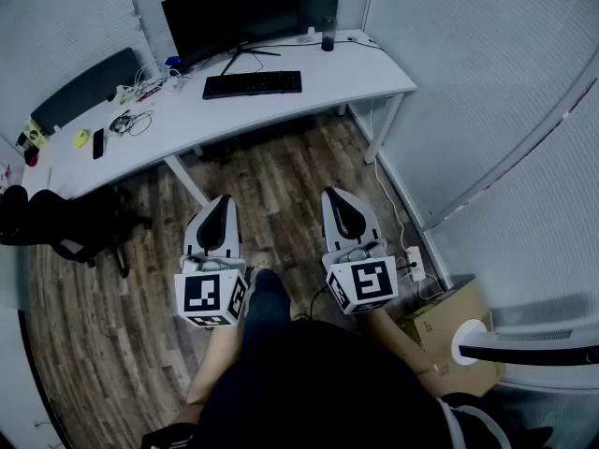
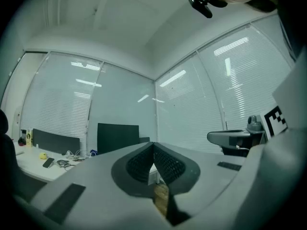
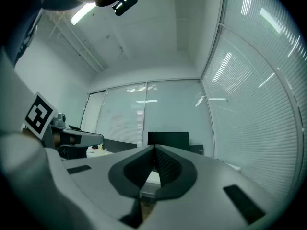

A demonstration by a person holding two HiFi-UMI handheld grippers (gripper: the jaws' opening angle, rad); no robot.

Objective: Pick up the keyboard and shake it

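Left gripper view: your left gripper (image 2: 153, 143) has its ribbed black pads (image 2: 169, 165) pressed together on nothing. Your right gripper (image 3: 154, 147) is likewise closed and empty. The flat black keyboard (image 1: 253, 83) lies well ahead on the white desk (image 1: 365, 75), before the monitor (image 1: 229, 12).

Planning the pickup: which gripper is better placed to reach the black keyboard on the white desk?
Left, marginally: left gripper lines up nearer the black keyboard than right gripper; both shut, far off.
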